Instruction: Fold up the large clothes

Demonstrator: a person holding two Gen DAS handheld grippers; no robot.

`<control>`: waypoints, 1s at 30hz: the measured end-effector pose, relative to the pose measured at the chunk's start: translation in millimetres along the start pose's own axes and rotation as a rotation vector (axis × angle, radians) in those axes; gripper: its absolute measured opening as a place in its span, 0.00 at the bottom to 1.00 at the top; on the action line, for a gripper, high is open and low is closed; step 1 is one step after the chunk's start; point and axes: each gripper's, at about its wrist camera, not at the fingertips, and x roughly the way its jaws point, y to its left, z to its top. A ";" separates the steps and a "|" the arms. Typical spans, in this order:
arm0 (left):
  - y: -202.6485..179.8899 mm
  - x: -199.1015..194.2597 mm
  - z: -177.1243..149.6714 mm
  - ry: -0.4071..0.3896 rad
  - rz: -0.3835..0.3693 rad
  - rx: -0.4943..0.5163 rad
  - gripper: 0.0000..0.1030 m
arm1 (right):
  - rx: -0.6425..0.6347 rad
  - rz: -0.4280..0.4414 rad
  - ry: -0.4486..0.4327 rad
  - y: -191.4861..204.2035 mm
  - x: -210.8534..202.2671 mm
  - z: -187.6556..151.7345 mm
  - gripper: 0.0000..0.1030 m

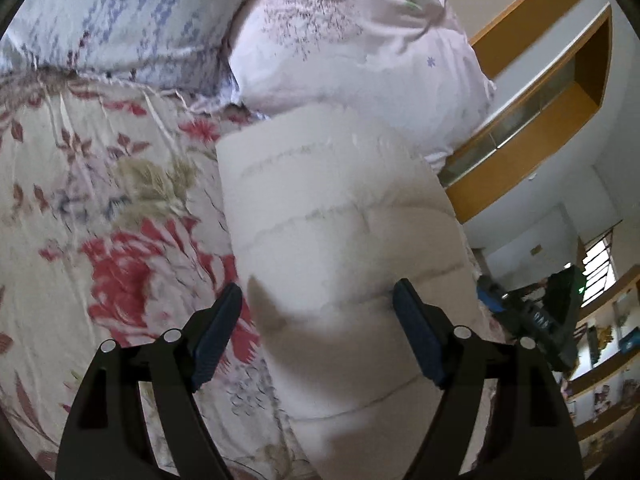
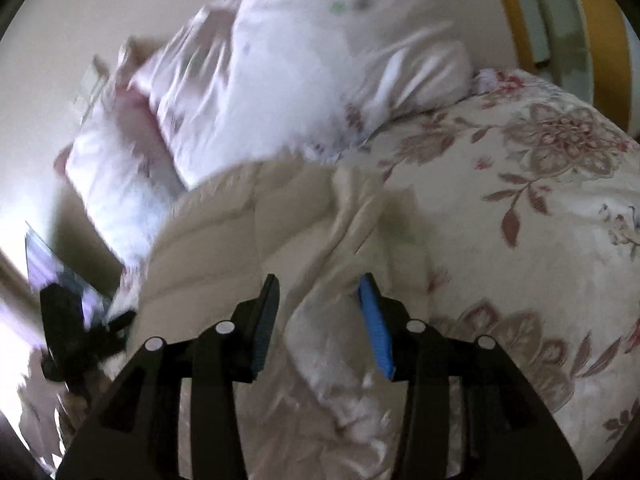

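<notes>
My left gripper (image 1: 318, 304) stands wide, its two blue-padded fingers (image 1: 416, 336) spread either side of a cream quilted garment (image 1: 332, 232). The padded cloth rises between them like a thick roll, stitched across in puffy bands. The right pad seems to touch the fabric; the left pad stands apart from it, so nothing is pinched.

My right gripper (image 2: 320, 300) is also parted, at a moderate width. A bunched fold of the same cream garment (image 2: 248, 216) lies between its fingers (image 2: 374, 320). The view is blurred, so I cannot tell whether the pads press on it.

The garment lies in the middle of a bed, on a floral bedspread (image 1: 120, 208) with red and pink blooms, reaching from near me toward the far side. Beyond it, a pale pink duvet (image 1: 352, 52) is heaped at the far end. A wooden shelf (image 1: 532, 120) runs along the wall on the right.

I judge the garment soft, bulky and light for its size, with a smooth shell that may slip and springy filling that will push folds open. I would take hold at a stitched seam or hem edge, where the padding is thinnest, gathering both layers deep between the pads.
</notes>
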 end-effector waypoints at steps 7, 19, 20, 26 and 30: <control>-0.3 5.8 -5.7 0.016 -0.061 -0.051 0.76 | 0.060 -0.069 0.131 -15.8 45.5 -5.1 0.36; 1.3 -20.7 -25.7 0.016 -0.153 -0.058 0.78 | 0.204 0.085 0.129 -43.5 -30.0 -12.5 0.91; 0.6 -20.6 -27.0 0.019 -0.155 -0.057 0.79 | 0.226 0.095 0.146 -48.4 -29.6 -14.9 0.91; -8.3 -14.3 -32.3 0.046 -0.158 -0.041 0.83 | 0.302 0.184 0.235 -58.0 -13.1 -24.8 0.93; -10.2 -11.7 -34.2 0.056 -0.156 -0.031 0.84 | 0.291 0.195 0.288 -51.2 -1.6 -27.1 0.95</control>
